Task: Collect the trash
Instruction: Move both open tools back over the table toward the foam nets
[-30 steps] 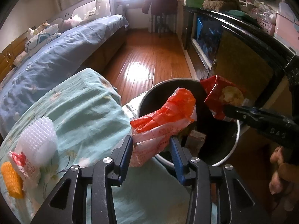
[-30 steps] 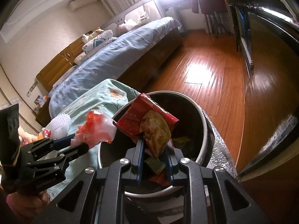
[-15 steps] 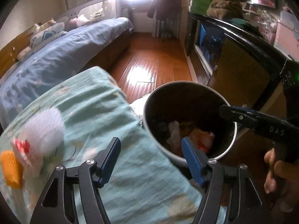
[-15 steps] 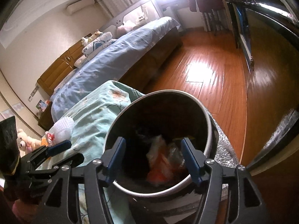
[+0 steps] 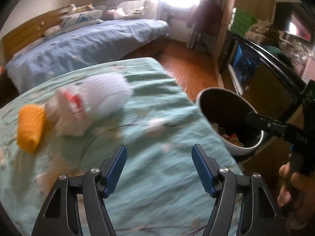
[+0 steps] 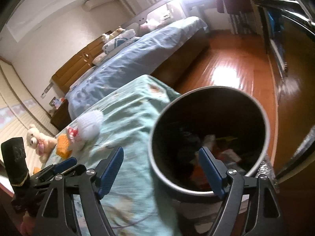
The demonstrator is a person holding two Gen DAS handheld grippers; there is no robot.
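**Both tongs empty, trash waiting on the bed**

My left tongs (image 5: 158,164) and right tongs (image 6: 160,166) gape wide, holding nothing. At ten o'clock on the green bedspread (image 5: 157,177) lie a blurred white mesh wad (image 5: 106,94), a red-and-white wrapper (image 5: 73,110) and an orange mesh piece (image 5: 29,128). The bin (image 6: 208,137) at three o'clock holds crumpled wrappers.

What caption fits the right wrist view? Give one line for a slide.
Open right tool above the trash bin; foam net and orange piece lie on the green cover.

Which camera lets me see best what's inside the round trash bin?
The right wrist view: it looks straight down into the round dark-lined trash bin, showing the wrappers at the bottom. The left wrist view shows the bin from the side, partly hidden behind the right claw.
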